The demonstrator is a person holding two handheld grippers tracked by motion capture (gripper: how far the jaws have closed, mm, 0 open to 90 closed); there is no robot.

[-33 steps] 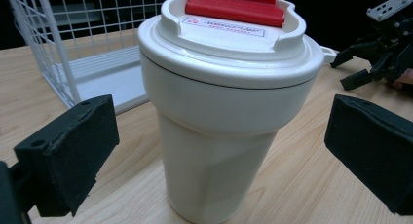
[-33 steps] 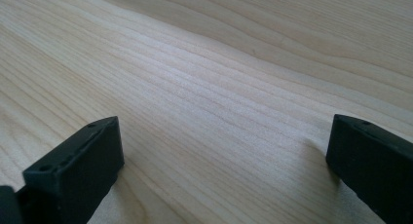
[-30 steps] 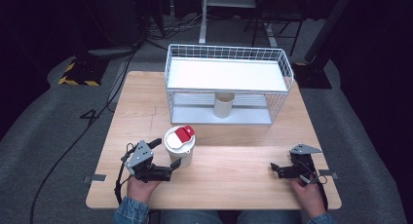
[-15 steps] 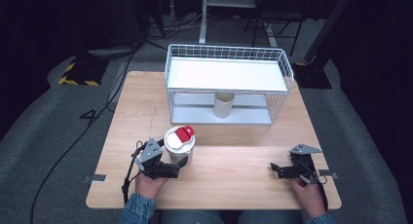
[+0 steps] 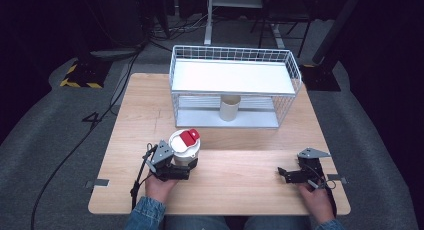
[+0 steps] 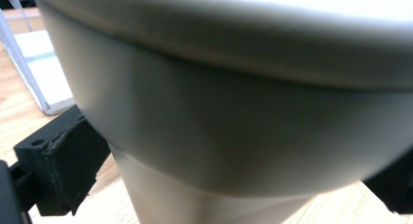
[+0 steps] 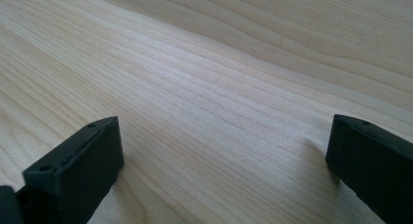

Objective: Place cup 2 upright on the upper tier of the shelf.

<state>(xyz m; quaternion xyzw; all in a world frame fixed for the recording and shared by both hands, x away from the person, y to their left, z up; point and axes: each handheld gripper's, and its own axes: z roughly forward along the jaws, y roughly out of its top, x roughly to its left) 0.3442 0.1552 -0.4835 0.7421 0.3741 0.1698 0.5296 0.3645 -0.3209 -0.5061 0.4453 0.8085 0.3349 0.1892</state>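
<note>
- Left gripper [image 5: 181,171] had closed in on the white cup with the red-tabbed lid [image 5: 184,146]; the cup stood upright on the table [image 5: 240,190], at about 7 o'clock from the table's centre, near the front edge.
- In the left gripper view the cup wall [image 6: 234,126] sat between both jaws, just under the lid rim. The one jaw that showed clearly sat right at the wall, but contact wasn't clear, so I couldn't tell whether the grip had clamped.
- Right gripper [image 5: 285,174] rested at roughly 4 o'clock, well apart from the cup, jaws spread wide with nothing but bare wood between them in the right gripper view [image 7: 224,136].
- Progress, as I judged it: approach done, grasp about at the point of closing. Cup not lifted; base looked to be on the wood.
- Left to do: confirm clamp, lift, carry. Likely target was the white wire rack [image 5: 235,85] at 12 o'clock, where a beige cup [image 5: 230,108] stood on the lower shelf, but that was a guess.
- Versus one second earlier: left gripper had moved in toward 3 o'clock, from beside the cup to around it. Cup, rack, beige cup and right gripper hadn't shifted.
</note>
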